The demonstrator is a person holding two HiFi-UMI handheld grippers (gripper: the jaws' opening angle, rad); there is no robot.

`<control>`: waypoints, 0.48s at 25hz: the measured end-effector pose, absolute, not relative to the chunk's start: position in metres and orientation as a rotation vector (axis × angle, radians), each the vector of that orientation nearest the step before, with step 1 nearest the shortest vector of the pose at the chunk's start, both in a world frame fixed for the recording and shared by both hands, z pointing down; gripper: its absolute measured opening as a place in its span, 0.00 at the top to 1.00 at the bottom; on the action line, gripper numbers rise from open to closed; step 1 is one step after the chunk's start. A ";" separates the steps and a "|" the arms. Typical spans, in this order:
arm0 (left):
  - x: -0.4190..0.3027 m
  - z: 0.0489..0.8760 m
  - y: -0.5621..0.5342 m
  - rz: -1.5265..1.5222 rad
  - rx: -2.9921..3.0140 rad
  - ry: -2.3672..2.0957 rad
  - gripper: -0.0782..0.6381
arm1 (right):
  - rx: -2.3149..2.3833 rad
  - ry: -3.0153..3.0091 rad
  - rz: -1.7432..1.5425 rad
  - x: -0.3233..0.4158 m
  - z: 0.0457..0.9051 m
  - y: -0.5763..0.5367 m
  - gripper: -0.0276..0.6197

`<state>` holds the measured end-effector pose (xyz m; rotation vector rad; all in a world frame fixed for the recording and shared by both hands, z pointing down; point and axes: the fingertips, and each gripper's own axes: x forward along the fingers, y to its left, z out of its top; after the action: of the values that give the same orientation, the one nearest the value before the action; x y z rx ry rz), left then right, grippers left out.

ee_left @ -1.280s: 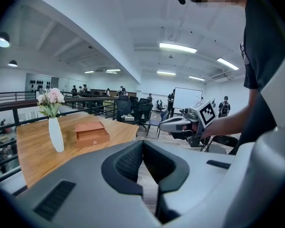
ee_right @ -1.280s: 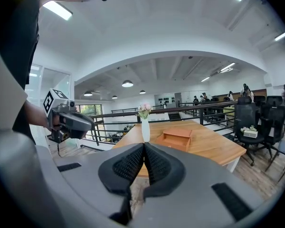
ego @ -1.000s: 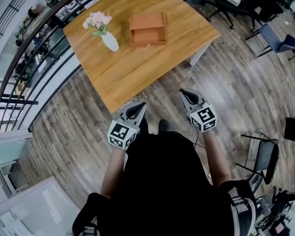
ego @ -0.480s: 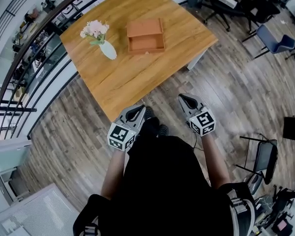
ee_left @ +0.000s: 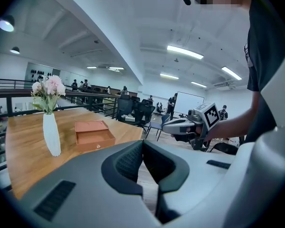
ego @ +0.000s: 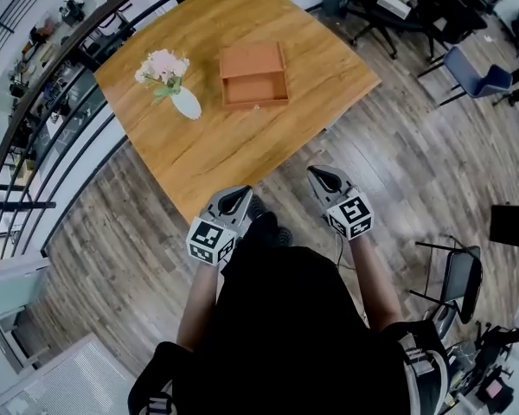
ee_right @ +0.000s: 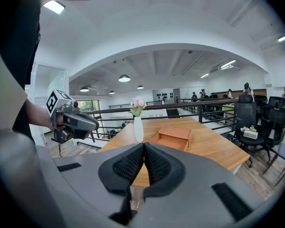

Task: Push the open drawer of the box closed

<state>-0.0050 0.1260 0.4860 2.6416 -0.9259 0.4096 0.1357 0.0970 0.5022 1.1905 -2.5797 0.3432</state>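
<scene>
a person stands at the near edge of the wooden table, a gripper in each hand, both held low in front of the body. the left gripper is by the table's edge. its jaws are pressed together at the tips with nothing between them. the right gripper hangs over the plank floor, also closed and empty. the two are apart from each other and point toward the table. the box sits well away from both, further in on the table. its drawer is pulled out on the side facing the person, empty inside. a white vase with pink flowers stands to the box's left, near but not touching it.
</scene>
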 end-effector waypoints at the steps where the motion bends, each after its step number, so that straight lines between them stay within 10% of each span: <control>1: -0.008 0.485 0.119 0.402 2.642 -0.926 0.86 | 1.184 -2.576 0.336 0.132 0.502 0.091 0.93; 12: -0.032 0.479 0.034 0.358 2.673 -0.923 0.86 | 1.136 -2.552 0.223 0.093 0.489 0.019 0.93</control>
<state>-0.0318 0.0339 0.4787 2.6734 -0.9225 0.3576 0.0926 0.0186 0.4888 1.1360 -2.5517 0.2231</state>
